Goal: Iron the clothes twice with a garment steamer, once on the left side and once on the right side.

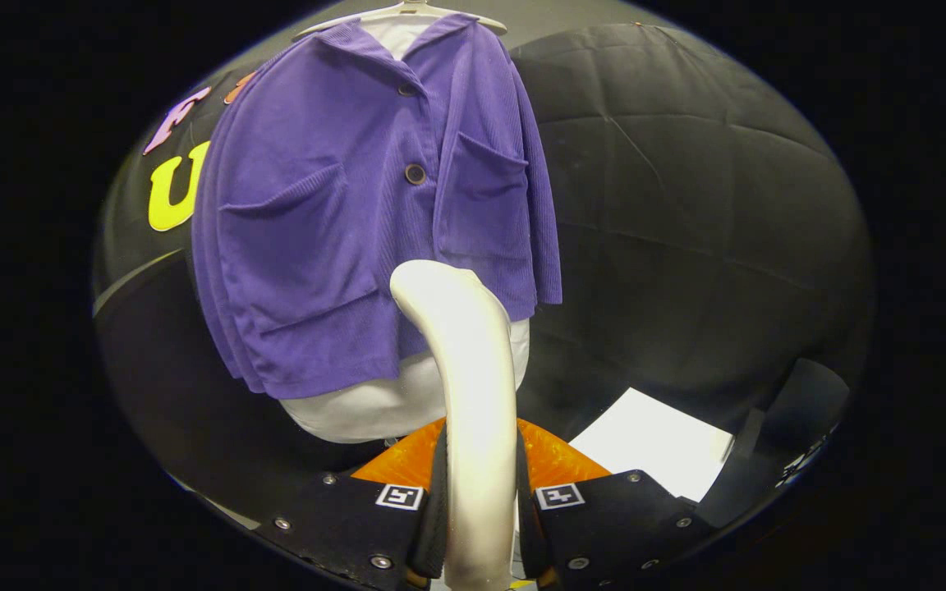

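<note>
A purple corduroy shirt point(358, 213) with two chest pockets hangs on a pale hanger point(407, 12) over a white garment point(374, 402) whose hem shows below it. My gripper point(477, 509) is shut on the cream handle of the garment steamer point(469, 386), which rises between the fingers and curves forward. The steamer's rounded head point(432, 283) sits close against the lower middle of the shirt, near the button placket and under the right pocket point(481, 197). Whether the head touches the cloth I cannot tell.
The black cloth wall point(686, 205) stands behind and to the right of the shirt. An orange surface point(555, 460) lies just beyond the fingers. A white sheet point(654, 443) lies to the right of it, with a dark object point(793, 410) further right.
</note>
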Available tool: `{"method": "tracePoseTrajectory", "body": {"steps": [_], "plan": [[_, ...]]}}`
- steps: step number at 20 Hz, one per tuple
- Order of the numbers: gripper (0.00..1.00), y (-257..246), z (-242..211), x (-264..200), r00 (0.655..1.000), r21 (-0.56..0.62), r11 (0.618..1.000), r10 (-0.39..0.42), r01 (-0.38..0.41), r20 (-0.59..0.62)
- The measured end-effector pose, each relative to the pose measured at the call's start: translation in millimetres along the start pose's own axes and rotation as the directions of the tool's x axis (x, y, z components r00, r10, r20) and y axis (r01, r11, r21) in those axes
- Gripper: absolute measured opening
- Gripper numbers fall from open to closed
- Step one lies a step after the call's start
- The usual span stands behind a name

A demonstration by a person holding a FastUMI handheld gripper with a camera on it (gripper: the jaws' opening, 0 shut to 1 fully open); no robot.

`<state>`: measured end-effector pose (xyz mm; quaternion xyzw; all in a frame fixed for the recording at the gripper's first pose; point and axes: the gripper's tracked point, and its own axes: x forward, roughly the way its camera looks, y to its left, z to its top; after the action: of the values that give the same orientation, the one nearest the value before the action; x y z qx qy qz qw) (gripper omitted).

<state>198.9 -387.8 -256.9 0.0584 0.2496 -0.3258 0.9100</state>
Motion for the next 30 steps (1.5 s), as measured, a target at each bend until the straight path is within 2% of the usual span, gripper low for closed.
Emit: {"method": "tracePoseTrajectory", "body": {"steps": [7, 12, 19, 25, 30], "plan": [[0.35, 18, 54, -110, 0.984, -0.028, 0.996, 0.093, -0.09, 0.153], [0.35, 39, 82, -197, 0.948, -0.07, 0.982, 0.187, -0.175, 0.258], [0.35, 85, 93, -292, 0.901, -0.133, 0.967, 0.251, -0.217, 0.355], [0.35, 111, 82, -370, 0.867, -0.162, 0.951, 0.308, -0.265, 0.392], [0.35, 137, 93, -405, 0.83, -0.205, 0.933, 0.358, -0.297, 0.427]]}}
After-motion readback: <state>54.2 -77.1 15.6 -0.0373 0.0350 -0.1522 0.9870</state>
